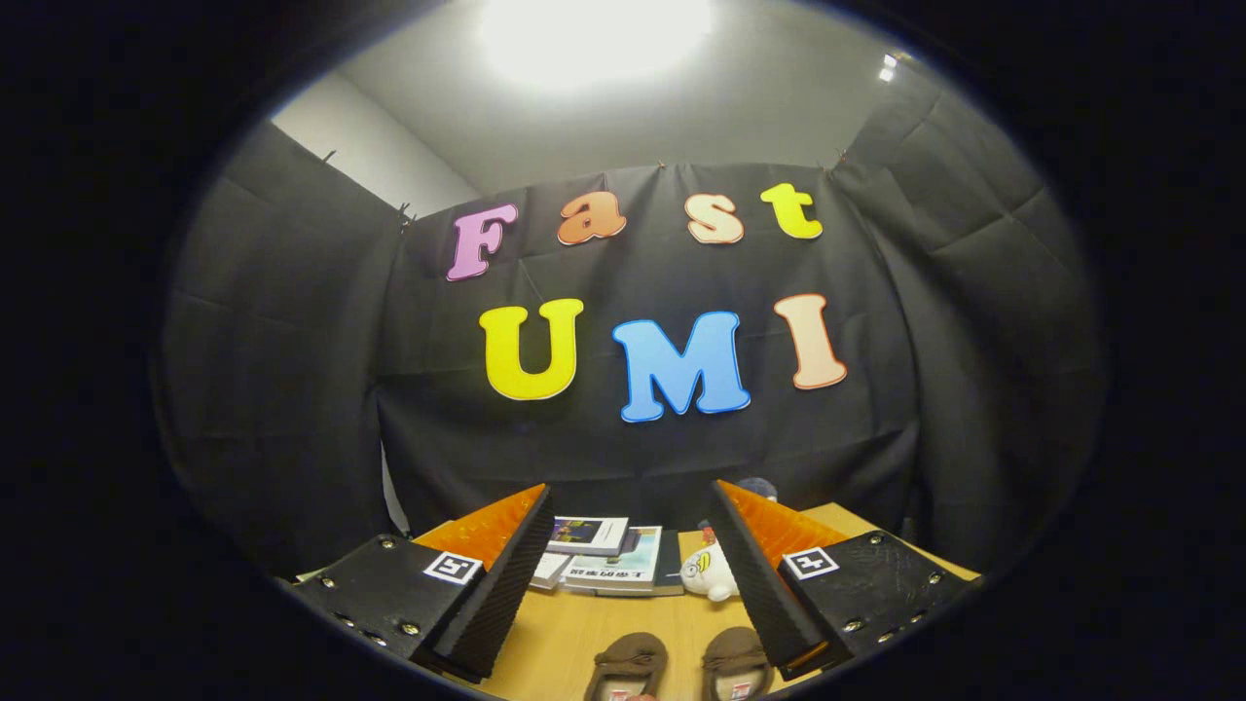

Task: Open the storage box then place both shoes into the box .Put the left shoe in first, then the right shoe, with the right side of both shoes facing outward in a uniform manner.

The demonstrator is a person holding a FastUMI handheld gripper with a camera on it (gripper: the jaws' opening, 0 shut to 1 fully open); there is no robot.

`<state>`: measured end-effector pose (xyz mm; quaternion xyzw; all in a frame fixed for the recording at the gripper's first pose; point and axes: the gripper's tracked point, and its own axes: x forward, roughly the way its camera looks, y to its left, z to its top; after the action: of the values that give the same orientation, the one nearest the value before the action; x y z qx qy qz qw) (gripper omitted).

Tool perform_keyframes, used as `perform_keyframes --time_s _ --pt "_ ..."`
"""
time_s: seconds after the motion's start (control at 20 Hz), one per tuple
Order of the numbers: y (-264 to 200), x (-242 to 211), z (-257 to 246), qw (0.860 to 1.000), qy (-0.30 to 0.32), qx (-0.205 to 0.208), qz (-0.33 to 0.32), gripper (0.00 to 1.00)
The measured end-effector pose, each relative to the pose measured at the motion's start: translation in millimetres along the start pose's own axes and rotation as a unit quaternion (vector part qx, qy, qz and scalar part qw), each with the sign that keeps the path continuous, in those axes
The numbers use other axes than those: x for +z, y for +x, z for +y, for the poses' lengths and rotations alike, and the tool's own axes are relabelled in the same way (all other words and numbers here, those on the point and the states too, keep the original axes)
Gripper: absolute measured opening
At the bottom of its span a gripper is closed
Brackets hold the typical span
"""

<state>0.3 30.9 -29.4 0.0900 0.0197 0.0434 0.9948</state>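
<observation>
Hovering high over the worktop, your hand-held gripper has its fingers spread wide apart, nothing between them but air. No contact with anything.

Task things: two brown shoes sit side by side on the worktop, low between the fingers, at about 6 o'clock from the fingertip midpoint and nearer to you than the tips. One shoe lies toward 7 o'clock, the other shoe toward 5 o'clock, close against the right finger's inner face. Only their far ends are in sight, so I cannot tell heel from toe, or which is the left shoe. Judging by those ends, their long axes run roughly 12-to-6, along your pointing line, parallel to each other.

I can't place the storage box from here, so its state is unknown.

Clutter beyond the fingers: a stack of books at 12 o'clock on the far side of the worktop, a small white plush toy just beside them at 1 o'clock, near the right finger's inner edge.

Key relation: the shoes are below and behind the tips, not ahead. My read: you are pitched too level. Tilt down or pull back toward 6 o'clock before any grasp. First step is the box, so find it first. Then confirm the left shoe before you commit.
</observation>
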Motion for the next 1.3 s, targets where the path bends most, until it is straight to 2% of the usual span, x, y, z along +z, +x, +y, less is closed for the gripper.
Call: perform_keyframes --time_s 0.35,0.65,0.95,1.05,1.3 --pt "-2.9 -43.5 26.3 0.996 0.066 0.038 0.05 0.97" --pt "-6.8 -87.9 50.9 0.974 0.174 0.078 0.12 0.97" --pt "-13.1 -135.7 75.1 0.933 0.28 0.111 0.197 0.97" --pt "-14.3 -152.2 88.8 0.912 0.318 0.133 0.221 0.97" --pt "-21.8 -185.8 112.5 0.865 0.394 0.15 0.271 0.97"
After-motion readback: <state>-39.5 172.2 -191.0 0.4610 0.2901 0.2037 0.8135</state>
